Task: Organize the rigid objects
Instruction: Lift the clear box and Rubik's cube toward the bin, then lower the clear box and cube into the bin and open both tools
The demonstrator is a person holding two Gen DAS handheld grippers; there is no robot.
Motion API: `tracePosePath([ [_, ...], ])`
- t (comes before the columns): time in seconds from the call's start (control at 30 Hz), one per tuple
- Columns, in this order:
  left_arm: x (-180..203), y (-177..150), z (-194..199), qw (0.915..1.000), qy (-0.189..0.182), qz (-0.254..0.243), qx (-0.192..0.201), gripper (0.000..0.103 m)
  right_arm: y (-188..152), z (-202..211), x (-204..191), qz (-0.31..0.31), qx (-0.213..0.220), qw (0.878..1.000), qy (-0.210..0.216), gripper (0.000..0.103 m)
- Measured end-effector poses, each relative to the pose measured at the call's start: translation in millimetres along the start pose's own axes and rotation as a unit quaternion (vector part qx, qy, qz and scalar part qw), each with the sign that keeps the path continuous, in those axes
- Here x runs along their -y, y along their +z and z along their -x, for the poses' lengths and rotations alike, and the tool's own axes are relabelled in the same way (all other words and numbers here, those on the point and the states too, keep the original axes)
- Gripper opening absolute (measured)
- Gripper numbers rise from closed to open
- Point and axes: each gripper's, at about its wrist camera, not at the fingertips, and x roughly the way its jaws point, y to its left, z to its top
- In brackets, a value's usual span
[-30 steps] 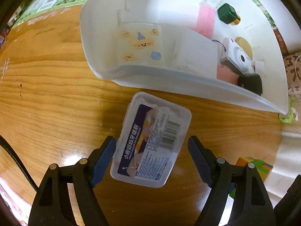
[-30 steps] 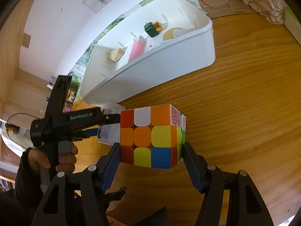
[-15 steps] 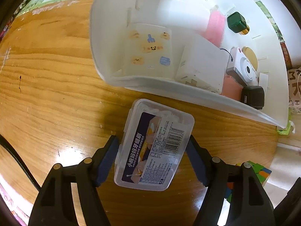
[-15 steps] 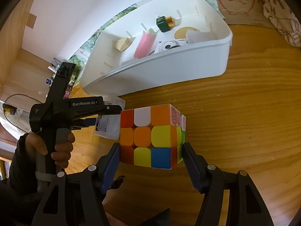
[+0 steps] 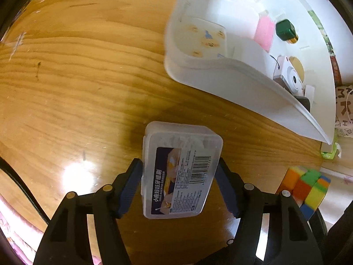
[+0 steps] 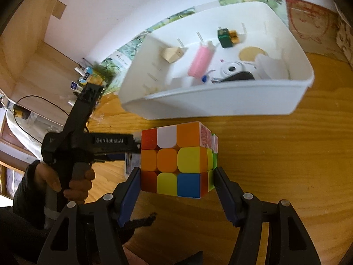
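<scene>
My left gripper (image 5: 179,172) is shut on a clear plastic floss-pick box (image 5: 179,172) with a dark label and barcode, held above the wooden table (image 5: 77,88). My right gripper (image 6: 176,176) is shut on a multicoloured puzzle cube (image 6: 176,161), held above the table; the cube also shows at the right edge of the left wrist view (image 5: 305,190). The white divided bin (image 6: 220,101) lies beyond both; in the left wrist view its near wall (image 5: 242,79) is to the upper right. The left gripper body (image 6: 92,141) shows left of the cube.
The bin holds a pink bottle (image 6: 200,61), a green cube with gold cap (image 6: 227,36), a beige block (image 6: 173,54), a white toy camera (image 6: 231,68), a black item (image 6: 239,76) and a patterned card (image 5: 207,39). A wall stands behind the bin.
My left gripper closed on the box and lifted it, swinging left so the bin shifted right in view. My right gripper kept the cube and rose, seeing deeper into the bin.
</scene>
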Motion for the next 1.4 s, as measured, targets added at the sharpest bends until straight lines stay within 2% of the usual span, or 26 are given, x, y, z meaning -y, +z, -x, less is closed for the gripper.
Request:
tracePosePath([
  [0.37,-31.3,-19.4,48.6,0.9992,-0.007,0.027,0.029,0.069,29.7,7.0,-20.3,0.041,0.044,0.997,0.038,0.066],
  [0.63,-16.8,-20.8,98.4,0.9976,-0.013,0.012,0.067,0.069,41.0,14.2,-28.4,0.07,0.11,0.99,0.05,0.066],
  [0.8,-5.5,-18.1,121.8,0.995,-0.018,-0.009,0.098,0.069,47.4,18.9,-31.8,0.089,0.16,0.982,0.039,0.066],
  [0.93,3.7,-12.7,139.9,0.9902,-0.034,-0.031,0.132,0.069,52.6,18.1,-31.7,0.099,0.186,0.977,0.022,0.066],
  [1.07,20.5,-6.2,152.1,0.9804,-0.061,-0.067,0.175,0.069,55.3,15.2,-32.9,0.117,0.211,0.97,-0.007,0.066],
  [1.27,41.6,3.2,151.0,0.966,-0.086,-0.114,0.216,0.069,59.8,4.4,-37.0,0.152,0.233,0.96,-0.044,0.066],
  [1.4,53.0,11.3,150.2,0.9566,-0.088,-0.139,0.241,0.069,61.1,-3.6,-40.1,0.17,0.235,0.956,-0.039,0.064],
])
